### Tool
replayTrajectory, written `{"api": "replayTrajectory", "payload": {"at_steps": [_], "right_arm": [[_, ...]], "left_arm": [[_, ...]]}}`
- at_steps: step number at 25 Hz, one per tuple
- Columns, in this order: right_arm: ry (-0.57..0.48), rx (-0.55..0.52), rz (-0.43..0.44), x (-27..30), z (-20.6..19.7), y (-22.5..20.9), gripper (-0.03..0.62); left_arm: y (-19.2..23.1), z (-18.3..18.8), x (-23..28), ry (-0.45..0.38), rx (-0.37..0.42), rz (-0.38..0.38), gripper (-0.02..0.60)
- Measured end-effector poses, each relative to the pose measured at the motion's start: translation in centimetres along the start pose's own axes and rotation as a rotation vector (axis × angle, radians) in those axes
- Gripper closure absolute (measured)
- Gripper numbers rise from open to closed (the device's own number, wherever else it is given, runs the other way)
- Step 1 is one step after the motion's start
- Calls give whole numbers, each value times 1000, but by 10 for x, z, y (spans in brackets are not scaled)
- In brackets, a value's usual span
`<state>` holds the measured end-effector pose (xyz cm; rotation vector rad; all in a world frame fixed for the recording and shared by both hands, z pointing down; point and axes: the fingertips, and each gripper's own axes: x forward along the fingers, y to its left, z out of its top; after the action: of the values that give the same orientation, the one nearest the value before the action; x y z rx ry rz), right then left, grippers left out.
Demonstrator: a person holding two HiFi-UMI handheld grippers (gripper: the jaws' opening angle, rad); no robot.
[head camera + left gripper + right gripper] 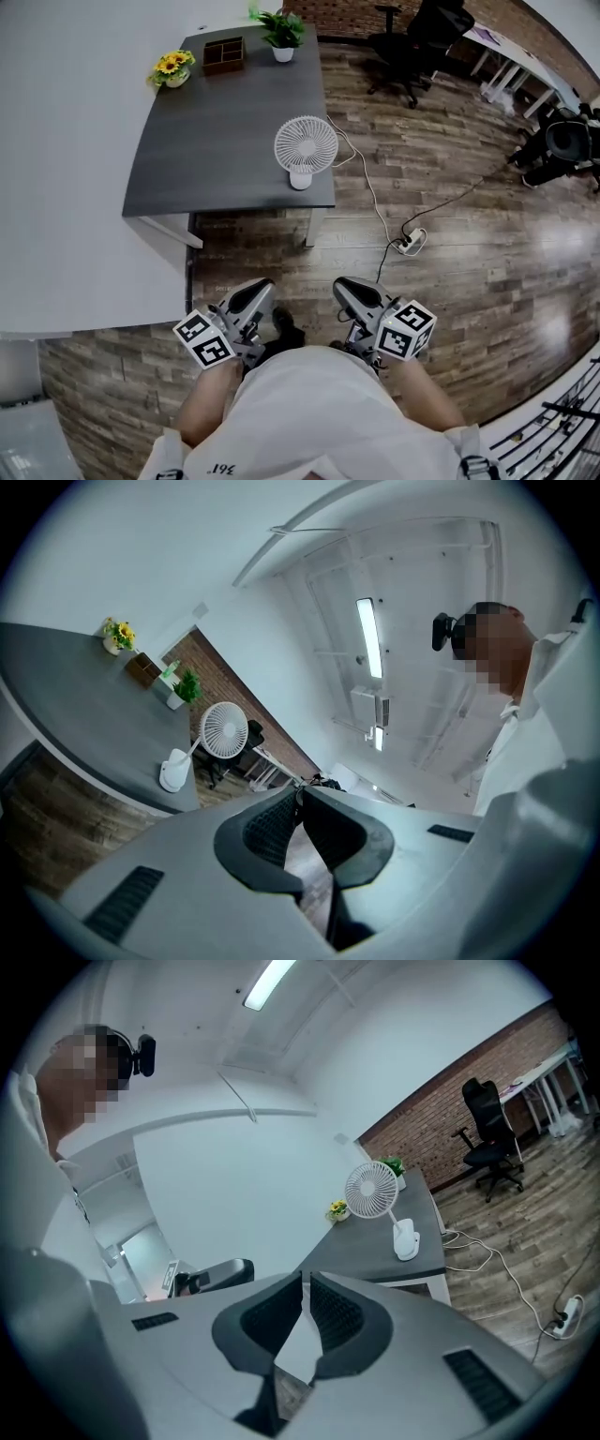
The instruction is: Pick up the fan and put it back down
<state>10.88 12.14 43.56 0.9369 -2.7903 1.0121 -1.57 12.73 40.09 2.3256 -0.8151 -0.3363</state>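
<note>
Head view: dark table [216,141] on wood-plank floor [469,253].

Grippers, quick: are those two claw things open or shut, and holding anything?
Left gripper: closed, holding nothing.
Right gripper: closed, holding nothing.

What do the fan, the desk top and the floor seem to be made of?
Fan: probably matte white plastic; the thin grille ribs and the moulded base share one even colour.
Desk top: dark grey, matte, perhaps laminate or painted board; no grain shows.
Floor: brown wood-look planks, slightly glossy; seams and light reflections show. Real wood or vinyl, I cannot tell.
</note>
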Motion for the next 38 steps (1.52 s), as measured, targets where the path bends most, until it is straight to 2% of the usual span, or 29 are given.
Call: {"api": "replayTrajectory", "payload": {"at_steps": [9, 17, 29, 38], "right_arm": [[-9, -13, -54, 58, 12, 8, 580], [-14, -12, -112, 65, 19, -1, 580], [20, -42, -46, 100, 44, -21, 580], [0, -42, -38, 96, 82, -72, 580]], "left_arm": [[46, 34, -17, 38, -5, -30, 565], [62, 38, -9, 62, -31, -67, 565], [85, 60, 2, 17, -16, -3, 565], [100, 73, 60, 38, 7, 19, 565]]}}
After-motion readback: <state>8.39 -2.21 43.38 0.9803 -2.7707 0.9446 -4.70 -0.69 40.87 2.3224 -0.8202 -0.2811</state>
